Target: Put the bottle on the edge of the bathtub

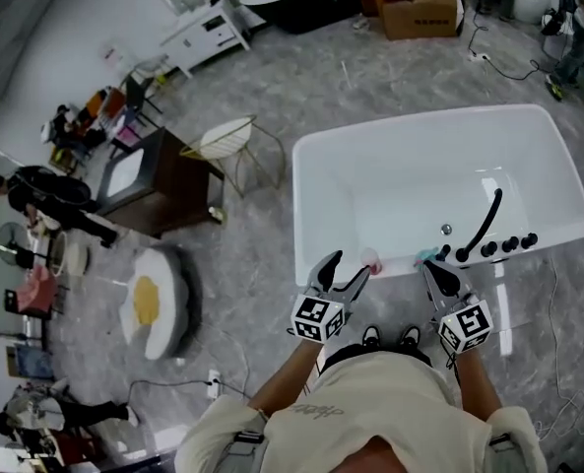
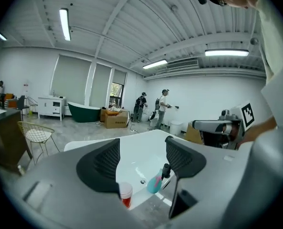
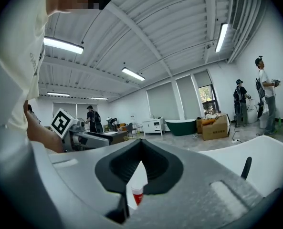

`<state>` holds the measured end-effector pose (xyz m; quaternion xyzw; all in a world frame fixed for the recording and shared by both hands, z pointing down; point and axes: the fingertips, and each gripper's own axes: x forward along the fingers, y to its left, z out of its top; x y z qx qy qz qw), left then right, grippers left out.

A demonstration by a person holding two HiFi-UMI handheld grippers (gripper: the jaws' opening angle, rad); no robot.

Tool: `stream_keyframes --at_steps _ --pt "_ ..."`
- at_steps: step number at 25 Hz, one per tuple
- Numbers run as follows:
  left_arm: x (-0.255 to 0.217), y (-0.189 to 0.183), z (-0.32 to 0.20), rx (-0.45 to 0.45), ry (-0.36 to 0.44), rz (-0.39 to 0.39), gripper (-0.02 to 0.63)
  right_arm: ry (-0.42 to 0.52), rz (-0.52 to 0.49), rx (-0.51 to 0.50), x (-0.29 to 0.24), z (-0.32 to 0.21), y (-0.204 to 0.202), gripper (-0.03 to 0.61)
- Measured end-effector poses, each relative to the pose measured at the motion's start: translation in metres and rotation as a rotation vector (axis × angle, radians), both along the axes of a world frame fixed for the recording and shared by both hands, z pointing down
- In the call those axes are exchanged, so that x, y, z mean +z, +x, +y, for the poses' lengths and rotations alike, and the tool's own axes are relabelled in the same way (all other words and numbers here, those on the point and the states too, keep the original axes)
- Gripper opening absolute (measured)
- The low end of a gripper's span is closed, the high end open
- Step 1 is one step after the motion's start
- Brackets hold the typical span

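Note:
A small bottle (image 1: 371,260) with a pale top and a red lower part stands upright on the near rim of the white bathtub (image 1: 316,166). My left gripper (image 1: 351,266) hovers just left of it, open, with nothing between its pads. In the left gripper view the bottle (image 2: 125,194) shows low between the spread jaws of that gripper (image 2: 142,151), apart from them. My right gripper (image 1: 434,272) is shut and empty, to the right of the bottle. In the right gripper view the bottle (image 3: 137,194) shows beyond the closed gripper (image 3: 140,143).
A teal bottle with a black top (image 1: 427,256) stands on the same rim beside the black tap (image 1: 484,225) and its knobs. On the floor to the left are a wire chair (image 1: 227,146), a dark desk (image 1: 159,180) and an egg-shaped cushion (image 1: 154,304). People stand at the far left.

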<state>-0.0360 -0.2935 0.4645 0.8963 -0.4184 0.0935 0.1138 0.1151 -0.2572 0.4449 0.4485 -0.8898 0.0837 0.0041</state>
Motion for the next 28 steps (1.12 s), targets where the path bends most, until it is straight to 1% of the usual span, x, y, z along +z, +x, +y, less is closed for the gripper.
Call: stream_keyframes --at_steps 1,3,4,5,7,8,9,10,15,17,19,24,28 --pt "-0.006 -0.001 0.0 -0.01 0.002 -0.008 0.315 0.007 -0.001 -0.006 -0.006 0.001 0.002 0.0" --pt "-0.017 -0.004 -0.001 -0.037 0.02 -0.054 0.285 0.024 0.0 -0.024 -0.019 0.003 0.003 0.0" --pt "-0.021 -0.006 -0.001 -0.054 0.026 -0.074 0.253 0.035 0.005 -0.032 -0.027 0.005 0.003 0.0" --pt "-0.026 -0.008 -0.002 -0.071 0.03 -0.084 0.226 0.047 0.012 -0.038 -0.034 0.006 0.004 0.0" --pt "-0.035 -0.01 -0.002 -0.097 0.036 -0.083 0.206 0.073 0.026 -0.046 -0.047 0.007 0.004 0.002" --pt "-0.041 -0.01 -0.001 -0.104 0.043 -0.081 0.181 0.086 0.029 -0.048 -0.054 0.007 0.004 0.002" --pt "-0.047 -0.01 -0.001 -0.106 0.056 -0.08 0.141 0.099 0.033 -0.05 -0.061 0.007 0.005 0.0" --pt "-0.054 -0.009 -0.001 -0.105 0.072 -0.078 0.116 0.113 0.037 -0.051 -0.068 0.006 0.005 0.0" --pt "-0.08 -0.002 0.0 -0.053 0.133 -0.058 0.014 0.196 0.081 -0.033 -0.091 0.001 0.002 0.002" --pt "-0.088 0.0 0.004 -0.027 0.139 -0.052 0.015 0.249 0.099 -0.011 -0.106 0.004 0.001 0.0" --pt "-0.095 0.0 0.008 -0.018 0.146 -0.051 0.015 0.277 0.106 -0.006 -0.117 0.009 0.0 0.001" --pt "-0.11 0.003 0.013 -0.007 0.181 -0.055 0.015 0.265 0.131 -0.03 -0.124 0.011 0.001 0.0" --pt "-0.114 0.001 0.018 -0.008 0.182 -0.069 0.016 0.266 0.149 -0.052 -0.132 0.019 -0.003 0.0"
